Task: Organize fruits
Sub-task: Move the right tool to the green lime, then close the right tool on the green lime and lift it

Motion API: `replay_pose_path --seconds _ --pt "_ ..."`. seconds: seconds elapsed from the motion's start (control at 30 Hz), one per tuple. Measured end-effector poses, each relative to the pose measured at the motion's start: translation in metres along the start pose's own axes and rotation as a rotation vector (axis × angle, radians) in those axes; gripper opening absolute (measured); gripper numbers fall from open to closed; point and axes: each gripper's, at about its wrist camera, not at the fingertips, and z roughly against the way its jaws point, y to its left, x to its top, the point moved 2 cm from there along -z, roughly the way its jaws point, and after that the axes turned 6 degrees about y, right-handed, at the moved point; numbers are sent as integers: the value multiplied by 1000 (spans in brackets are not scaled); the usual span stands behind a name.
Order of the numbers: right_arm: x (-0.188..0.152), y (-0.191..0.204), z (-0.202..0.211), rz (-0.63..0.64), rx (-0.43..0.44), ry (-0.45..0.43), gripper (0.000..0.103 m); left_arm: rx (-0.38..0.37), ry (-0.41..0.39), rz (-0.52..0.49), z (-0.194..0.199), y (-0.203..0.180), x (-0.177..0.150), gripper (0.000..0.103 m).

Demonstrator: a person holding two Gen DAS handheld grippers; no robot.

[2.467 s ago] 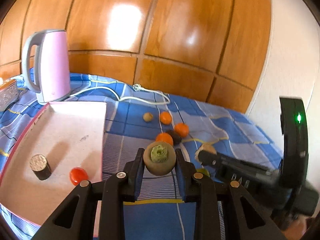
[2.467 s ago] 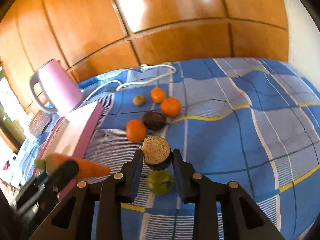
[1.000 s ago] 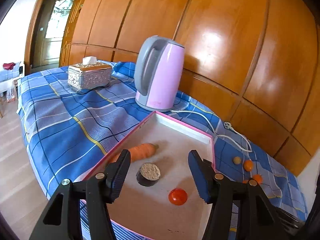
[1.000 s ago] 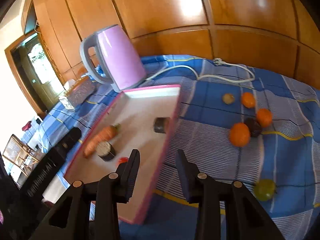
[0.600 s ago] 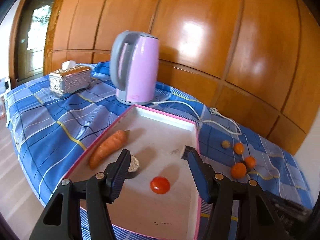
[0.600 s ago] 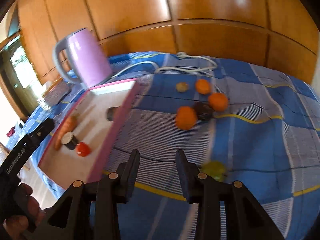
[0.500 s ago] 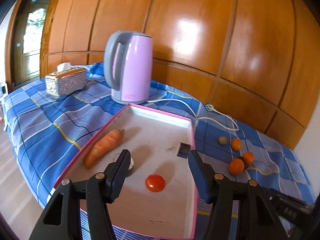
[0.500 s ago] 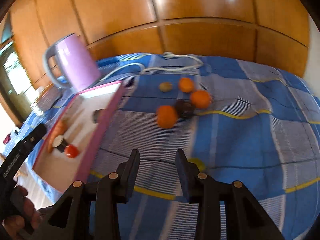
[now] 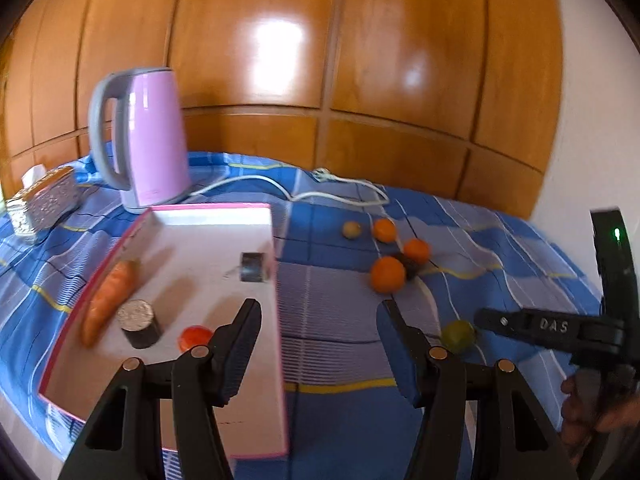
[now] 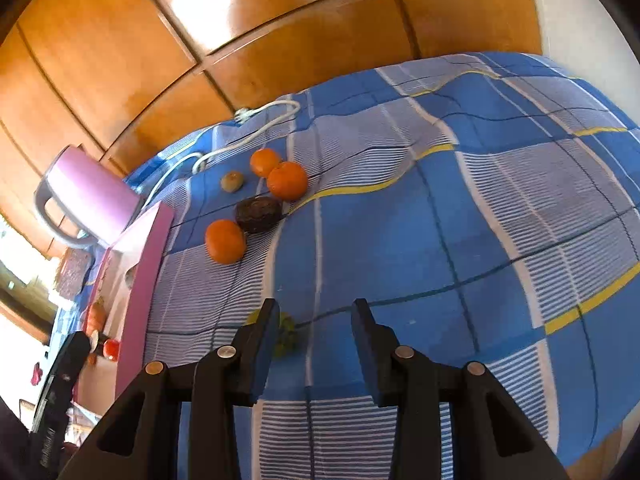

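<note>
A pink tray (image 9: 208, 210) holds a carrot (image 9: 107, 300), a red tomato (image 9: 194, 337) and two dark cylinders (image 9: 138, 322). On the blue checked cloth lie three oranges (image 9: 387, 274), a dark fruit (image 10: 258, 208), a small brown fruit (image 9: 351, 229) and a green fruit (image 9: 458, 334). My left gripper (image 9: 320, 312) is open and empty, over the tray's right edge. My right gripper (image 10: 314, 314) is open and empty, low over the cloth; the green fruit (image 10: 286, 334) sits just beside its left finger (image 10: 264, 340). The right gripper also shows in the left wrist view (image 9: 486, 316).
A pink kettle (image 9: 140, 136) stands behind the tray, its white cord (image 9: 340, 194) trailing across the cloth. A silver tissue box (image 9: 42, 204) is at far left. Wooden panels close off the back. A white wall (image 9: 592, 120) is at right.
Both grippers let go of their loads in the tray, the carrot and a dark cylinder, and swung right toward the loose fruit. The right gripper has dropped low next to the green fruit.
</note>
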Motion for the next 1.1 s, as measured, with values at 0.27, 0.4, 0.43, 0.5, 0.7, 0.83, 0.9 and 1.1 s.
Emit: replay_pose_path --seconds 0.27,0.4,0.43,0.5,0.7,0.83,0.9,1.1 --pt "-4 23 -15 101 2 43 44 -29 51 -2 -10 -6 -5 63" --pt "-7 33 -34 165 -61 98 43 -36 58 -15 -12 -9 -6 63" --pt "-8 37 -36 186 -95 92 34 -38 62 -19 -13 -10 -6 63" --pt "-9 41 -36 207 -114 77 34 -43 68 -26 -14 -11 -6 63" --pt "2 32 -39 162 -137 57 34 -43 87 -51 -19 -17 -9 63" --pt "5 34 -42 173 -168 50 34 -41 106 -56 -23 -18 -10 63" --pt "4 34 -43 176 -173 53 34 -39 114 -52 -25 -17 -11 63" --pt "4 30 -43 142 -144 33 35 -28 120 -37 -26 -14 -12 63"
